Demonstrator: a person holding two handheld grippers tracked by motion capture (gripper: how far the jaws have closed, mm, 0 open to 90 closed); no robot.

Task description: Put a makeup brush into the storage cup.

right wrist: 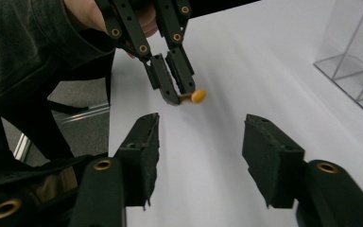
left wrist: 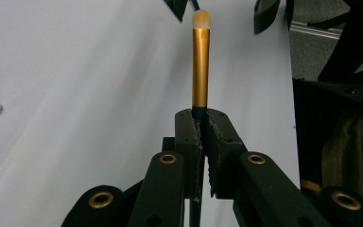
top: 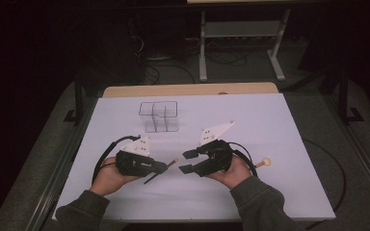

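A makeup brush (left wrist: 200, 66) with a gold ferrule, a pale peach tip and a dark handle is clamped by its handle in my left gripper (left wrist: 202, 118), which is shut on it. In the high view the left gripper (top: 164, 167) sits at the front left and the brush tip (top: 175, 160) points right toward my right gripper (top: 187, 161). The right gripper (right wrist: 201, 125) is open, its jaws apart with nothing between them, a short way from the brush tip (right wrist: 198, 96). Its view also shows the left gripper (right wrist: 177, 92) facing it.
A clear acrylic organizer (top: 159, 115) with compartments stands at the back middle of the white table sheet (top: 270, 125). A second brush (top: 263, 163) with a pale round tip lies just right of the right hand. Cables trail from both grippers.
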